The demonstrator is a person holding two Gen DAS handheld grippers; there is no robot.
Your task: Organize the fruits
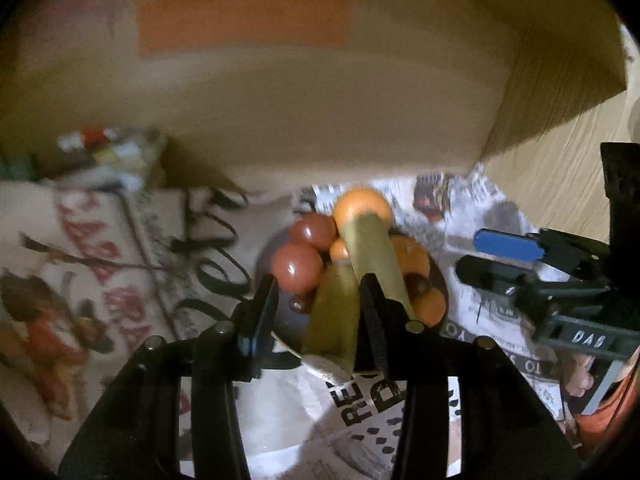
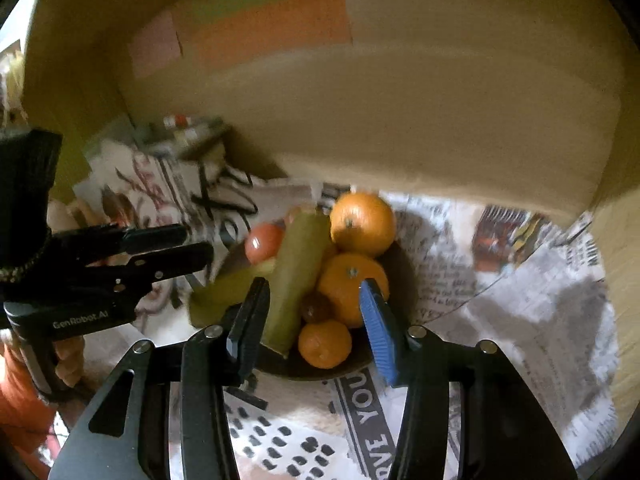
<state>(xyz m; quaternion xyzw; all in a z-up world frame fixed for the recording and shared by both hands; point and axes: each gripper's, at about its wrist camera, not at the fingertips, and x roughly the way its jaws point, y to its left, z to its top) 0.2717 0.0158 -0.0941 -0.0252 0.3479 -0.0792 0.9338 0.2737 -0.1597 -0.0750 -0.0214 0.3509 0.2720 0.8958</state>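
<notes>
Two green sticks (image 2: 294, 276) lay across the full bowl (image 2: 404, 276), so both grippers, left (image 1: 318, 312) and right (image 2: 316, 320), hovered with fingers spread, seemingly choosing one.

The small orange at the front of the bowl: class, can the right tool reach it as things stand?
Probably yes. The right tool is open just in front of the small orange, with nothing between; the green stick lies beside it.

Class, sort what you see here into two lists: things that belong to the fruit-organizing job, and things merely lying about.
Belongs to the job:
- oranges
- red fruits
- long green pieces
- dark bowl
- left gripper, open
- right gripper, open

Just lying about:
- printed newspaper
- cardboard box
- coloured paper patches
</notes>
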